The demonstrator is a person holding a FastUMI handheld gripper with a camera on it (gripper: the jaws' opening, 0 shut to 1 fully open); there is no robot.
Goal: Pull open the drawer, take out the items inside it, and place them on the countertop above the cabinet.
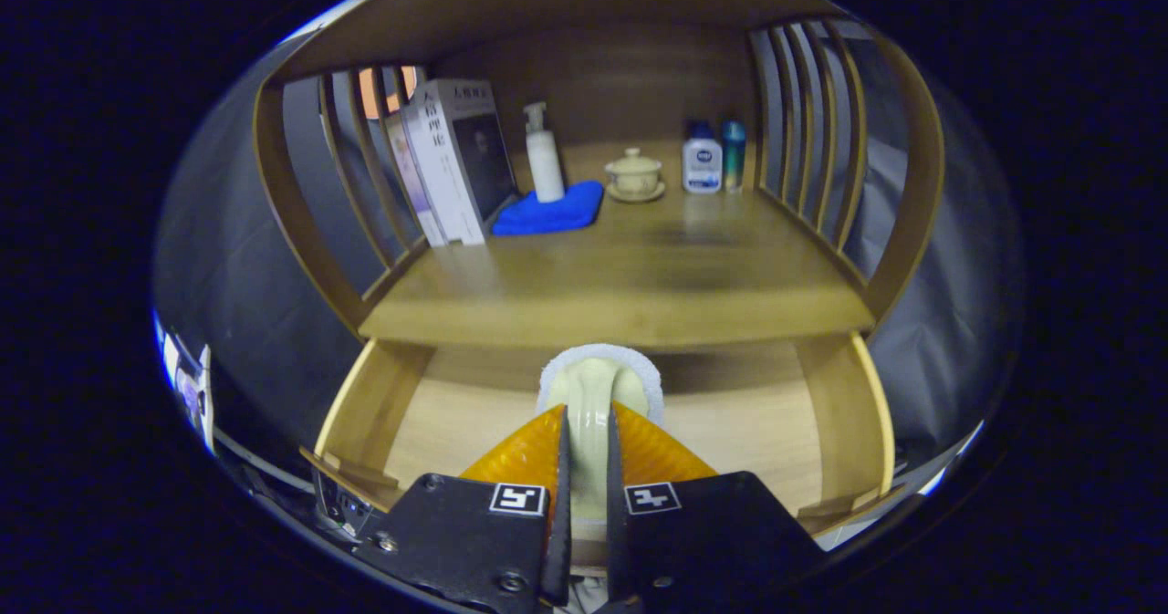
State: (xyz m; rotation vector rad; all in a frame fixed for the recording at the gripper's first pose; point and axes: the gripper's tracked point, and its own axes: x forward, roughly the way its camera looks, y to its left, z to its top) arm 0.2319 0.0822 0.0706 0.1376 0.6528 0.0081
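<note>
**Brush clamped over the open drawer, countertop waiting above**

The gripper (586,450) is clenched on the pale handle of a brush (598,386), both fingers pressing its sides, so the white fluffy head juts out just beyond the fingertips at 12 o'clock. Holding it by the narrow handle looks deliberate: the head stays free to be set down first.

The drawer (365,413) stands pulled open beneath the gripper, and its wooden floor appears bare on both sides of the fingers; the part under the gripper is hidden.

The countertop (620,295) lies beyond the brush at 12 o'clock, its near half bare. The things already standing on it keep to the back: books (452,162) lean on the slatted side at 11 o'clock, a pump bottle (545,153) stands on a blue cloth (552,213), a lidded cup (634,176) sits mid-back, and two small bottles (712,158) stand at 1 o'clock. That open front is probably where the brush goes.
</note>
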